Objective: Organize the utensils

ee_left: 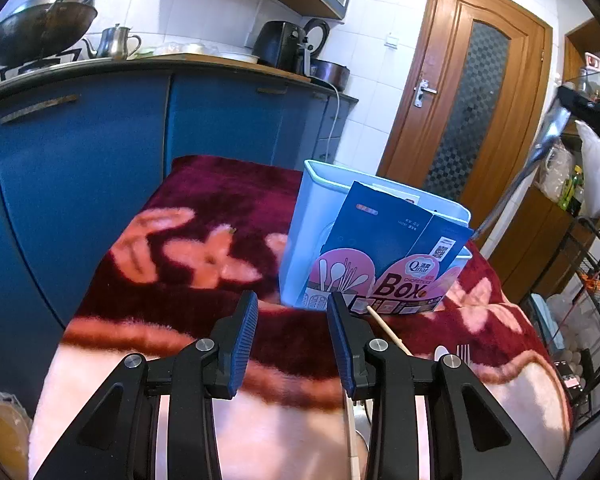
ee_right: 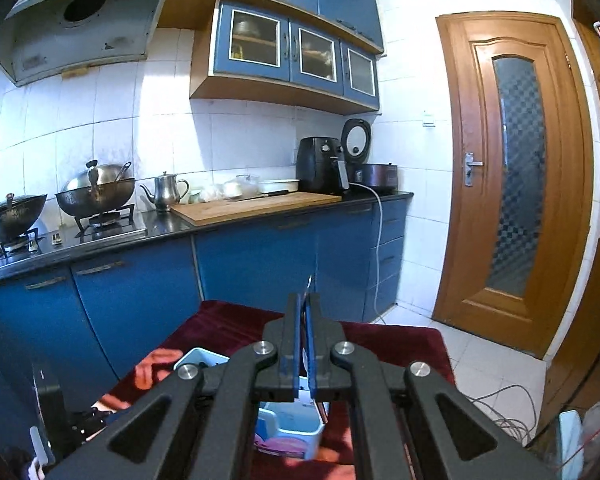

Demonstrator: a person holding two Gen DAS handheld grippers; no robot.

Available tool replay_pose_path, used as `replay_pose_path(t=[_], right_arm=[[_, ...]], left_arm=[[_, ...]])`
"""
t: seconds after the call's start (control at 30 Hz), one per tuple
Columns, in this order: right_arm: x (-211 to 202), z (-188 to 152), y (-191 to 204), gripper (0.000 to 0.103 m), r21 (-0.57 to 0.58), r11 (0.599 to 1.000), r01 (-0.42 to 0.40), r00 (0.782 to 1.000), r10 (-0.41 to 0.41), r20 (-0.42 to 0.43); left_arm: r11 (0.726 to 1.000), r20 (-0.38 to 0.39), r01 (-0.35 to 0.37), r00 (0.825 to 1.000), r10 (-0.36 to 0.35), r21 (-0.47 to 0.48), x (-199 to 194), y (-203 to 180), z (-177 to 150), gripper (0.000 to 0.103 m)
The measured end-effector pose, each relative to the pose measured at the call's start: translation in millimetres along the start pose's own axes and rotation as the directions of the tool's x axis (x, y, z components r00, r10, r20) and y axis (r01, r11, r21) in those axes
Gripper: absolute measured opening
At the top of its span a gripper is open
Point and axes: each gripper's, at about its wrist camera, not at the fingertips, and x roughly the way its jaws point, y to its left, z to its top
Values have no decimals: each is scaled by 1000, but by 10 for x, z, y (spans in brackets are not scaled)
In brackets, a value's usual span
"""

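A pale blue bin (ee_left: pixel 300 220) stands on the dark red flowered blanket (ee_left: pixel 204 216), with a blue and pink chopsticks box (ee_left: pixel 396 248) leaning in it. My left gripper (ee_left: pixel 292 300) hovers open just in front of the bin, nothing between its fingers. A wooden chopstick (ee_left: pixel 388 330), a spoon (ee_left: pixel 440 354) and a fork (ee_left: pixel 464 352) lie on the blanket to its right. My right gripper (ee_right: pixel 305 296) is raised above the bin (ee_right: pixel 296 436) and shut on a thin metal utensil (ee_right: pixel 309 282). Its long handle (ee_left: pixel 516 188) slants down toward the bin's far right corner.
Blue kitchen cabinets (ee_right: pixel 260 264) with a stove, woks, a kettle and an air fryer (ee_right: pixel 320 164) run behind the table. A wooden door (ee_right: pixel 516 184) is at the right. A wire rack (ee_left: pixel 592 300) with bags stands at the right. Cables (ee_right: pixel 508 408) lie on the tiled floor.
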Motion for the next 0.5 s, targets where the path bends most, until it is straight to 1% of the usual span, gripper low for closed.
replay_pose_path(t=[0.07, 0.2, 0.33, 0.4, 0.43, 0.47, 0.5], right_arm=[[81, -48, 13, 3, 17, 1000, -8, 1000, 8, -15], [338, -159, 33, 4, 38, 999, -17, 997, 20, -79], [614, -336, 24, 4, 31, 999, -11, 985, 16, -171], [698, -407, 8, 5, 29, 1000, 9, 981, -3, -196], [720, -444, 3, 7, 19, 1000, 24, 981, -19, -192], [727, -465, -5, 14, 9, 999, 35, 982, -33, -184], [722, -480, -8, 26, -1, 999, 50, 984, -49, -174]], left_arm=[[1000, 3, -2, 1000, 2, 1, -6, 6, -2, 37], [1000, 5, -3, 1000, 3, -1, -16, 24, -7, 37], [1000, 4, -4, 1000, 4, -3, -26, 34, -19, 37], [1000, 4, -4, 1000, 4, -1, -33, 34, -25, 37], [1000, 5, -5, 1000, 5, 0, -39, 35, -26, 37], [1000, 5, -5, 1000, 5, 0, -43, 36, -28, 37], [1000, 6, -6, 1000, 6, 1, -46, 36, -31, 37]])
